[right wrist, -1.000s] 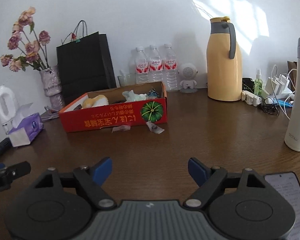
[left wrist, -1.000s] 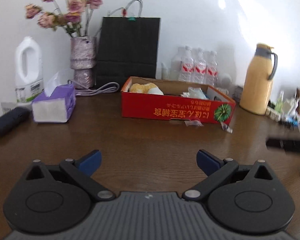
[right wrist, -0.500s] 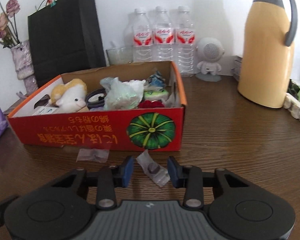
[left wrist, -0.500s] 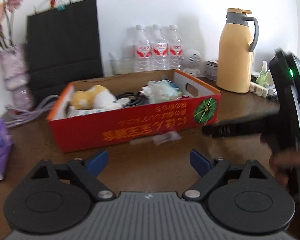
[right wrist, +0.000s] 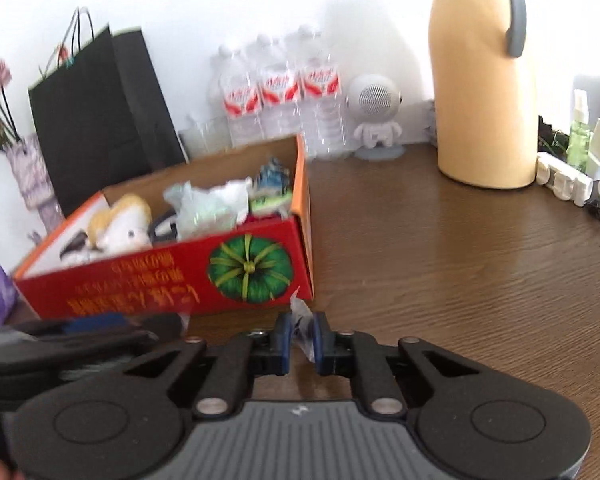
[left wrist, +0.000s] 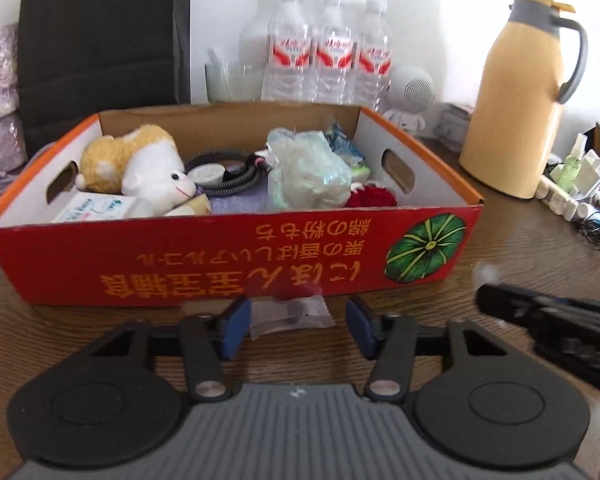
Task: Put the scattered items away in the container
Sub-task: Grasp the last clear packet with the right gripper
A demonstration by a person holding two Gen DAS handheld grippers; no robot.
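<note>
Right gripper [right wrist: 301, 335]: narrowed from half a second ago, now pinching a clear plastic sachet [right wrist: 302, 320] just off the red cardboard box [right wrist: 180, 276] corner; pickup achieved, drop into box pending.
Left gripper [left wrist: 298, 326]: moved in close, jaws wide, straddling a second clear sachet [left wrist: 290, 314] flat on the wooden table [left wrist: 500, 256] against the box front. Grasp judged next.

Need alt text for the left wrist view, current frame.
The open left gripper straddles a small clear plastic packet lying on the brown wooden table before a red cardboard box holding a plush toy and clutter.
</note>
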